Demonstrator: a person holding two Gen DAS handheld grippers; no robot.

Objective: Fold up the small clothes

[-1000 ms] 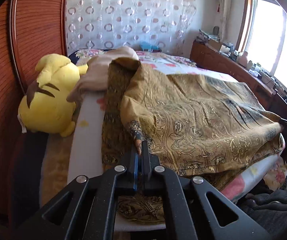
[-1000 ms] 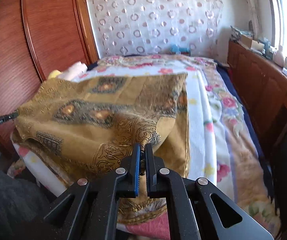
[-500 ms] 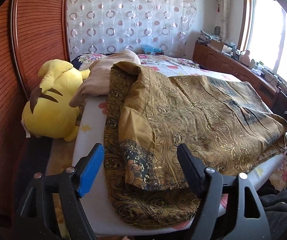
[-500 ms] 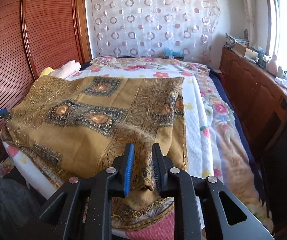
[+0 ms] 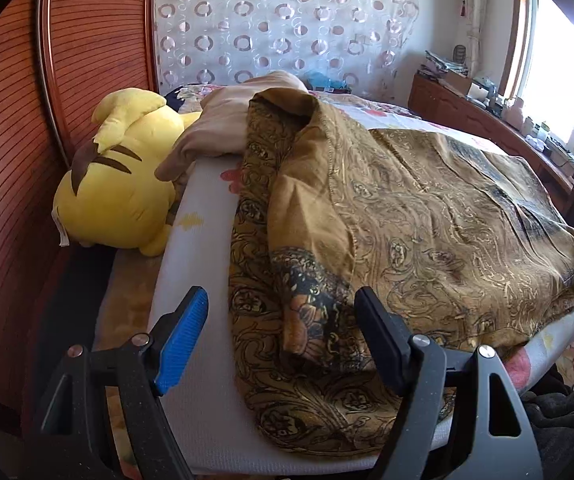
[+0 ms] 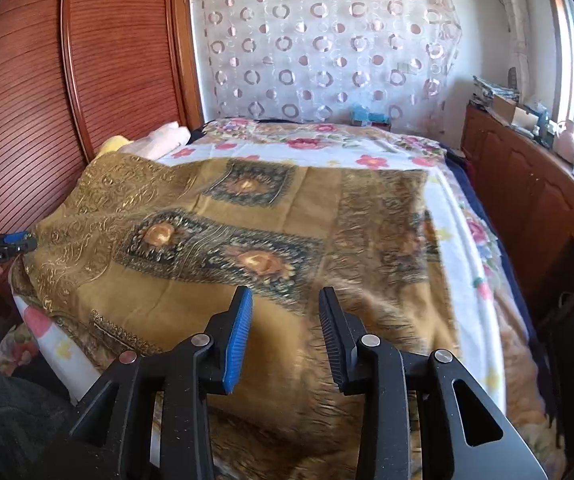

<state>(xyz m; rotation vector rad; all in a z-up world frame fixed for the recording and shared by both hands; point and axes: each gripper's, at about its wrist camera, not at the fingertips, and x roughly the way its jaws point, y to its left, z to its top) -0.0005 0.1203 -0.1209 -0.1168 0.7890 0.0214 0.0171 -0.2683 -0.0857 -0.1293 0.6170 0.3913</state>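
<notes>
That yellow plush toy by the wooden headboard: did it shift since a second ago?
No. The yellow plush toy still lies against the wooden headboard beside the beige cloth; only the camera's framing changed slightly.

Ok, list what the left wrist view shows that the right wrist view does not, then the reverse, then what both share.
Only the left wrist view: the yellow plush toy in full beside a beige pillow, and the left tool up close, open over the cloth's folded edge.
Only the right wrist view: the right tool, open, and the medallion pattern.
Both: the golden patterned cloth, the floral bed sheet and the circle-print curtain.
</notes>
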